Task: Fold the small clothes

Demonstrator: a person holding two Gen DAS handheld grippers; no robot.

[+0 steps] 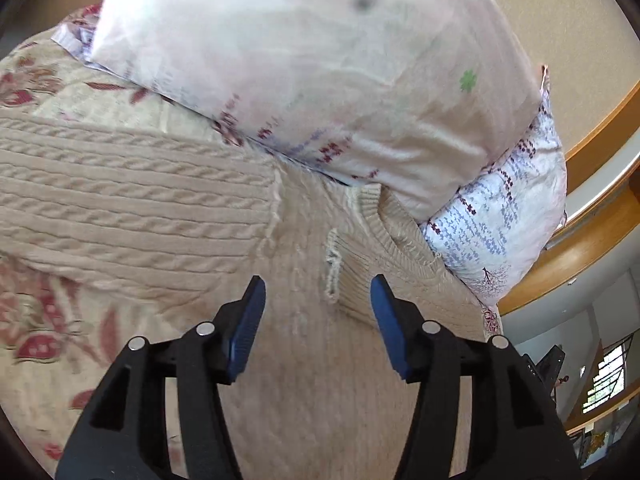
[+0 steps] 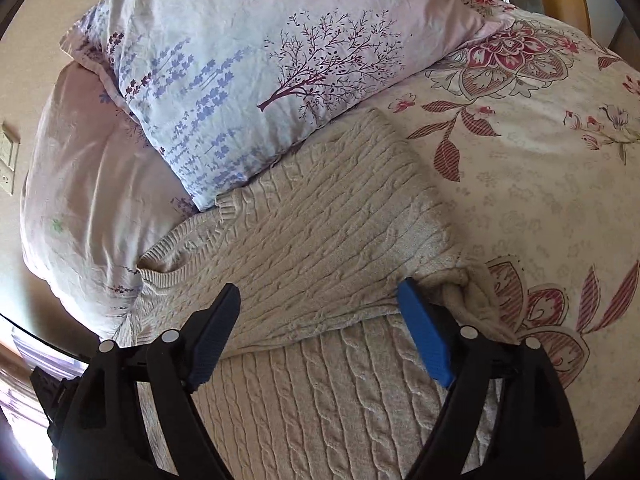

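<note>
Floral bedspread under beige cable-knit sweater, sleeve folded across body, collar against pillows; left gripper spread wide, empty, above sweater; right gripper likewise.

Home bedroom. Bed with floral bedspread, two printed pillows stacked at head, beige knit sweater lying on bed. Wooden trim, wall switch plate, barred window beyond.
</note>
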